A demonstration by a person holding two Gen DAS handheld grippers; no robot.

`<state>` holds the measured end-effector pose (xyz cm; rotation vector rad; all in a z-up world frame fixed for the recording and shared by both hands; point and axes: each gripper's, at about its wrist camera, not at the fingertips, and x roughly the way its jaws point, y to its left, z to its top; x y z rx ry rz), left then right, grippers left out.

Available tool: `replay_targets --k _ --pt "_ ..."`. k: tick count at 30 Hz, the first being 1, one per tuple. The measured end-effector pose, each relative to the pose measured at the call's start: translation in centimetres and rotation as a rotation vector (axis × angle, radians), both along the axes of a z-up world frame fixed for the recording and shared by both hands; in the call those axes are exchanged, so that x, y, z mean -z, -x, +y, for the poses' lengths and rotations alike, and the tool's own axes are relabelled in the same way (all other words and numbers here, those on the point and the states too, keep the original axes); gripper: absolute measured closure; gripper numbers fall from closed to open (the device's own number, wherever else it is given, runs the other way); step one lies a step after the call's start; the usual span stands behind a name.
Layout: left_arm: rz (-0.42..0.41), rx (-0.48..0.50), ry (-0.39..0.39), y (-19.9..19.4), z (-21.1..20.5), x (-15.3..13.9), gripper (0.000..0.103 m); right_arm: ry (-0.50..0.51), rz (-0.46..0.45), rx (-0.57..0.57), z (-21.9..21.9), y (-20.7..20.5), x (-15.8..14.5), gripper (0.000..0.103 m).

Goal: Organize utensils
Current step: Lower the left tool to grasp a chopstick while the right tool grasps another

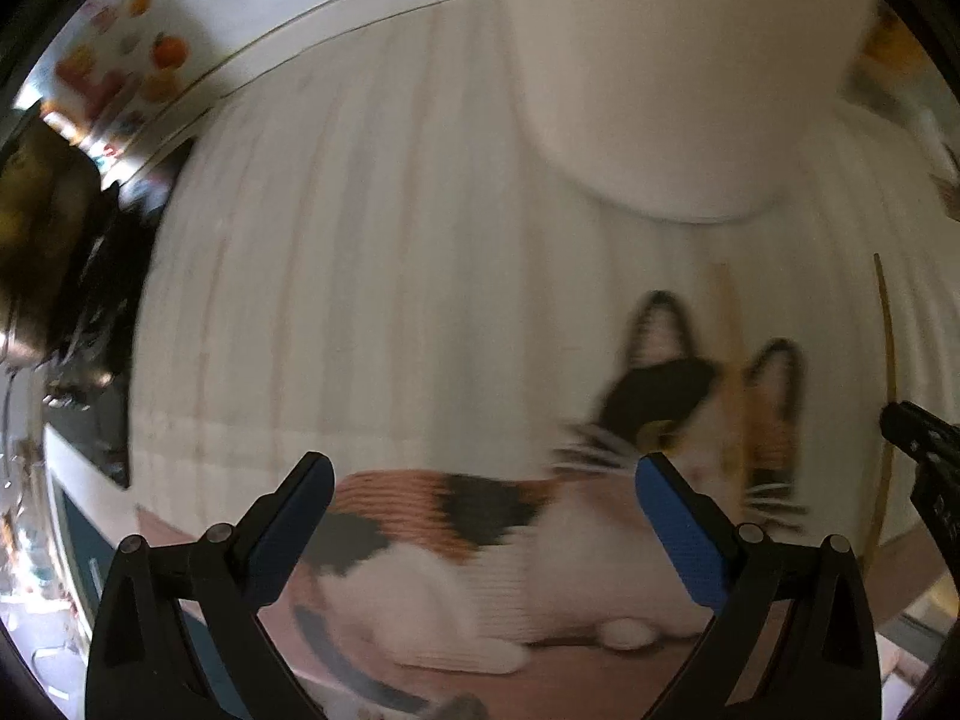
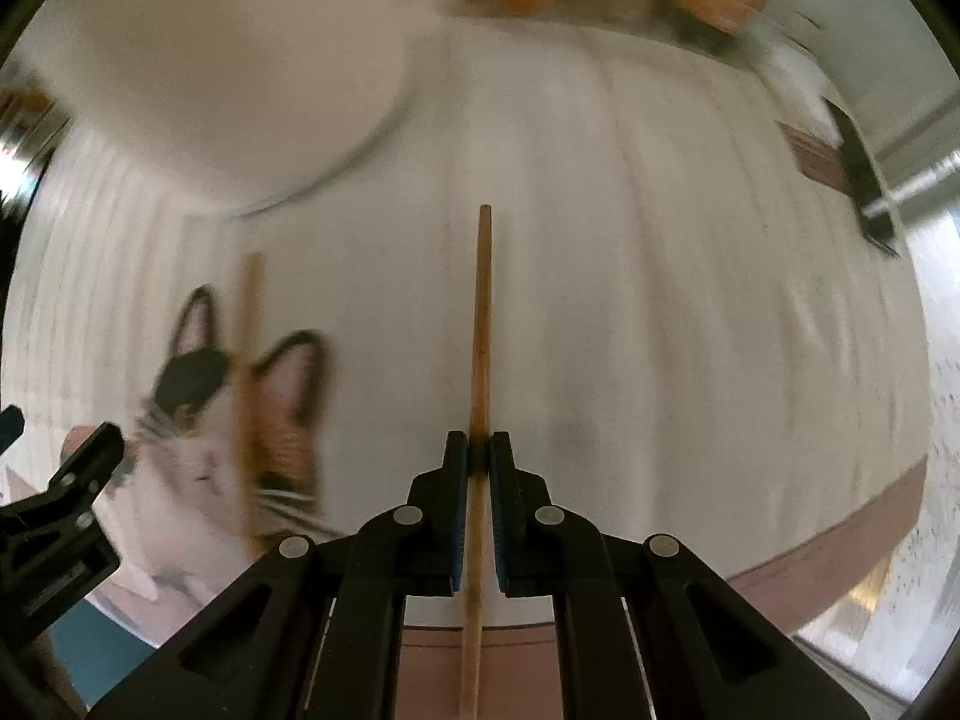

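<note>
The left gripper [image 1: 483, 480] hangs with its blue-padded jaws spread wide and nothing between them, over a white ribbed placemat [image 2: 660, 330] printed with a calico cat [image 2: 198, 420]. One wooden chopstick [image 2: 249, 396] lies across the cat's face. Just right of it, the right gripper [image 2: 478, 459] is clenched on a second chopstick [image 2: 482, 324], whose tip points toward a white plate [image 2: 210, 72] at the mat's far side.

White ribbed placemat [image 1: 372, 276] printed with a calico cat [image 1: 540, 552], lying on the surface. Large white dish [image 2: 198, 78] resting on the mat's far part, blurred, possibly a plate. Colourful fruit-patterned sheet [image 1: 126, 54] at far left edge.
</note>
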<state>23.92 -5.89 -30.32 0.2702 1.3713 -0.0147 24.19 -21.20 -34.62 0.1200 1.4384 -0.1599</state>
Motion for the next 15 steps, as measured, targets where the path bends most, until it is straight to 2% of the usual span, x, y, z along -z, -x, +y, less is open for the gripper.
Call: replay_targets --k 4,8,11,13,15 --pt "0.043 0.052 0.08 0.3 -2.8 0.4 0.002 0.018 0.005 0.079 -4.0 0.8 -0.1 0.096" --pt "0.103 0.081 0.147 0.5 -4.8 1.4 0.018 0.023 0.005 0.136 -6.6 1.4 -0.3 0.096" --pt "0.129 0.094 0.162 0.5 -5.8 2.1 0.021 0.015 0.009 0.169 -8.9 1.8 -0.5 0.096" --pt "0.138 0.102 0.163 0.5 -6.1 2.5 0.039 0.013 0.012 0.176 -9.4 1.8 -0.6 0.096" --pt "0.138 0.108 0.165 0.5 -6.9 2.5 0.048 0.003 0.024 0.181 -9.9 1.8 -0.4 0.096"
